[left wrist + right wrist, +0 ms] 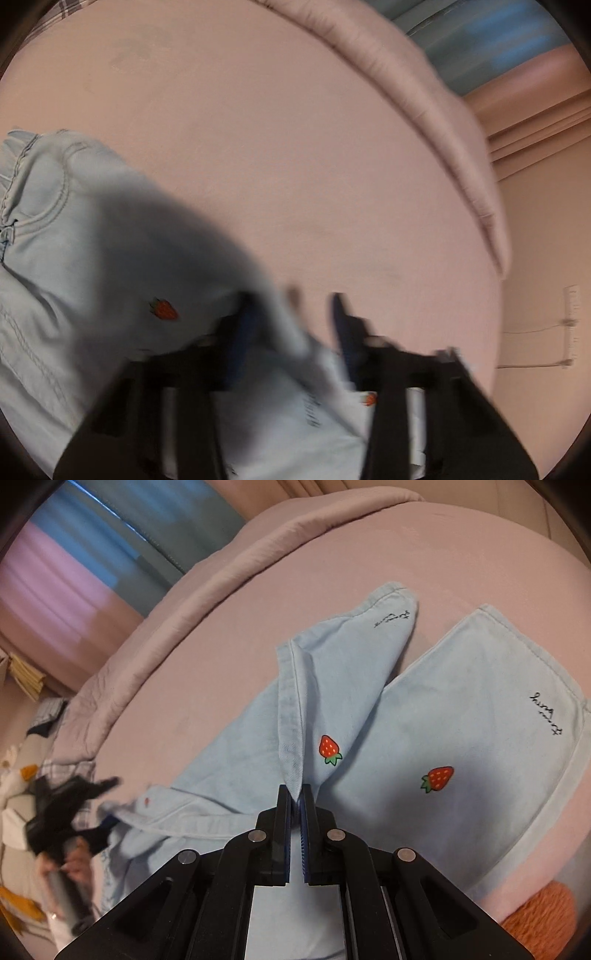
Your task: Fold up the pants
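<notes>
Folding has only just begun: the light blue pants (424, 716) lie spread on the pink bed (221, 709), both legs flat and apart, so most of the job is left. By the left side of the pants, near the waistband, the left gripper (291, 317) shows blurry fingers set wide apart with soft cloth draped between them; I cannot tell if it really holds any. At the middle of the pants, the right gripper (295, 805) has its fingers squeezed narrow, pinching a raised fold. The cloth looks like soft denim, with small red strawberries (329, 748) and curly black writing.
</notes>
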A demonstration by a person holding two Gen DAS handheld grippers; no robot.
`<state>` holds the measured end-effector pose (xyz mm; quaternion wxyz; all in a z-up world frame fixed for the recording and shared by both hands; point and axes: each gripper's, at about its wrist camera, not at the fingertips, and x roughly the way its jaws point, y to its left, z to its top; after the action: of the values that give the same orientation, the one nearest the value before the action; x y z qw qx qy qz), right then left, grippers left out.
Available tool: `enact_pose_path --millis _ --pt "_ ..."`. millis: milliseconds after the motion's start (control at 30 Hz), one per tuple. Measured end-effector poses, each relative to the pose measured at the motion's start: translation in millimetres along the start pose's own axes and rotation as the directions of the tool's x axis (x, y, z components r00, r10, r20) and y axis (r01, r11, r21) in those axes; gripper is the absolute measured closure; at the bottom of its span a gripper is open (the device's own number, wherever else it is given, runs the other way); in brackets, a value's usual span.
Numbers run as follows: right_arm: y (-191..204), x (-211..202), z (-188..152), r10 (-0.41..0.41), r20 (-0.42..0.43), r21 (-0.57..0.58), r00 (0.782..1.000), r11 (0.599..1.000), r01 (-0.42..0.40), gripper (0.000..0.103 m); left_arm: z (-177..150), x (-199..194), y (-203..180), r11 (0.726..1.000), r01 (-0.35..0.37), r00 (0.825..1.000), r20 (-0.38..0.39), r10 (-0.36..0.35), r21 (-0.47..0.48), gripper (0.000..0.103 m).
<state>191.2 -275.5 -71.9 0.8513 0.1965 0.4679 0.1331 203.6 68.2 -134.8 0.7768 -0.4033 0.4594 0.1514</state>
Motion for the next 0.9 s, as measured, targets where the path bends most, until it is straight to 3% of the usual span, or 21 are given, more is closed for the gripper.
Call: enact_pose_path --millis 33,167,300,367,467,633,733,767,900 --pt "-0.9 0.2 -0.4 -0.002 0.001 -0.001 1.0 1.0 0.002 0.098 -1.4 -0.1 4.2 1.0 -0.011 1.0 -0.002 0.011 -0.002 0.097" --pt "4.7 0.1 -4.8 -0.028 0.005 -0.043 1.0 0.999 0.029 0.098 -16.2 -39.1 16.6 0.997 0.071 0.996 0.053 -0.071 0.0 0.099" --pt "4.2 -15.2 -2.5 -0.018 0.023 -0.058 1.0 0.998 0.02 0.098 -50.2 -116.9 15.6 0.976 0.199 0.97 0.124 -0.209 0.086 0.098" --pt "5.5 -29.4 -3.0 -0.035 0.056 -0.078 0.998 0.996 0.04 0.098 -77.0 -142.4 19.0 0.966 0.219 0.963 0.128 -0.237 0.139 0.098" --pt "3.6 -41.5 -9.6 -0.073 0.08 -0.098 0.994 0.992 0.081 0.098 -123.3 -150.2 39.0 0.97 0.199 0.974 0.083 -0.212 0.141 0.098" --pt "-15.3 -39.7 -30.8 -0.156 0.043 -0.098 0.987 0.982 0.16 0.098 -174.9 -116.4 78.9 0.989 0.141 0.99 -0.035 -0.139 0.049 0.095" --pt "-29.6 -33.6 -37.0 -0.175 0.012 -0.071 0.985 0.982 0.175 0.098 -176.2 -105.9 100.8 0.989 0.145 0.987 -0.065 -0.146 -0.033 0.089" --pt "-32.6 -31.3 -38.0 -0.178 0.003 -0.063 0.984 0.982 0.178 0.098 -172.8 -106.4 107.6 0.991 0.126 0.99 -0.052 -0.129 -0.05 0.082" --pt "-33.2 -26.2 -39.1 -0.187 0.002 -0.064 0.982 0.98 0.187 0.098 -154.8 -120.1 128.4 0.994 0.061 0.998 0.021 -0.059 -0.092 0.076"
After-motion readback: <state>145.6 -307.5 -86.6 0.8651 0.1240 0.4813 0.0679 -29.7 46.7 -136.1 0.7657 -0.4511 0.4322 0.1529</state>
